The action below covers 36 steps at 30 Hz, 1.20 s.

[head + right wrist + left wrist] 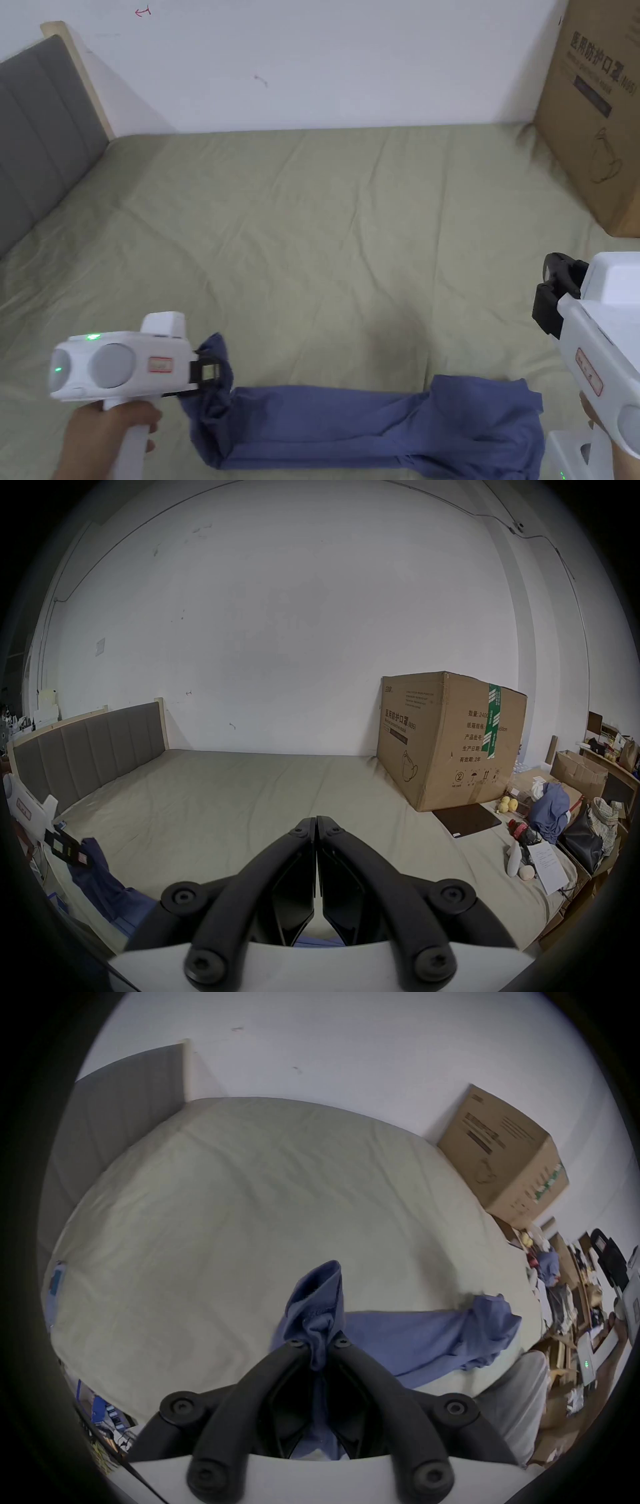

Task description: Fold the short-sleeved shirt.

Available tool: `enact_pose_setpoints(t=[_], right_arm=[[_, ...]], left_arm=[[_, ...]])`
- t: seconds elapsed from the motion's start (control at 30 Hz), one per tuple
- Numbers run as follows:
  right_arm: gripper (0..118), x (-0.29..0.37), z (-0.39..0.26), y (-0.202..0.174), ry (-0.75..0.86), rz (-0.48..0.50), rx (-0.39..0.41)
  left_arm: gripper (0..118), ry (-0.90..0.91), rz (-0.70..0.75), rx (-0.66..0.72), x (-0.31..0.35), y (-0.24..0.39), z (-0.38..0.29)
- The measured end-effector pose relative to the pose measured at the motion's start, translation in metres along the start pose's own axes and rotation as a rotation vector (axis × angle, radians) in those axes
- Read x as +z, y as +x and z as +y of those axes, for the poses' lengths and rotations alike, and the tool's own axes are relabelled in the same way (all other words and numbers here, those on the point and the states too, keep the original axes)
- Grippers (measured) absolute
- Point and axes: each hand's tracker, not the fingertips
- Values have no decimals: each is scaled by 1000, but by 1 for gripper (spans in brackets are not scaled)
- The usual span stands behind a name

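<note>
Black jaws of the left gripper (319, 1343) are closed on a bunched end of the blue shirt (350, 425), with cloth pinched between both tips and a fold standing up above them in the left gripper view. In the head view this gripper (209, 372) sits at the lower left, held by the person's left hand (103, 431), and the clamped end is lifted slightly off the bed (312, 237).

From there the shirt runs rightward as a narrow, rumpled band along the near edge of the olive-green sheet, widening into a heap at its far end, which lies on the sheet.

The right gripper (316, 821) is raised above the bed at the right, clear of the shirt; its jaws meet tip to tip with nothing between them. In the head view it (553, 290) hangs above and just right of the shirt's wide end.

A cardboard box (594, 106) stands on the bed's far right corner against the white wall (325, 62). A grey padded headboard (37, 125) bounds the left side.
</note>
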Motion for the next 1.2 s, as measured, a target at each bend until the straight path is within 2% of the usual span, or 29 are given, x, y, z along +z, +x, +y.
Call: enact_pose_setpoints(t=[0.2, 0.5, 0.57, 0.6, 0.63, 0.67, 0.7, 0.73, 0.97, 1.0, 1.1, 1.13, 1.2], right_arm=[[0, 8, -3, 10, 2, -12, -4], [0, 20, -5, 20, -18, -39, -2], [0, 21, -6, 22, -18, -44, 1], [0, 20, -7, 23, -19, -44, 0], [0, 19, -7, 24, -21, -46, -2], [0, 19, -7, 25, -22, -46, -5], [0, 18, -6, 25, -22, -47, -6], [0, 17, -7, 26, -21, -47, -7], [0, 15, 0, 24, -6, -36, -1], [0, 15, 1, 23, -4, -34, -1], [0, 14, 4, 22, 2, -28, 2], [0, 13, 4, 21, 3, -26, 3], [0, 13, 5, 21, 6, -23, 4]], left_arm=[[4, -94, -68, -48, -56, 66, -5], [5, -223, -30, -62, -139, 118, -38], [23, -213, 6, -108, -138, 124, -41], [39, -206, -9, -102, -136, 126, -41], [67, -193, -43, -93, -131, 127, -39], [84, -180, -90, -76, -126, 128, -37], [98, -164, -112, -64, -116, 133, -38], [105, -129, -114, -50, -107, 134, -35], [101, 159, -119, -55, -33, 118, -22], [97, 194, -103, -53, -26, 113, -22], [77, 286, -62, -51, -17, 89, -20], [64, 314, -56, -51, -14, 83, -23], [60, 335, -65, -66, -12, 73, -28]])
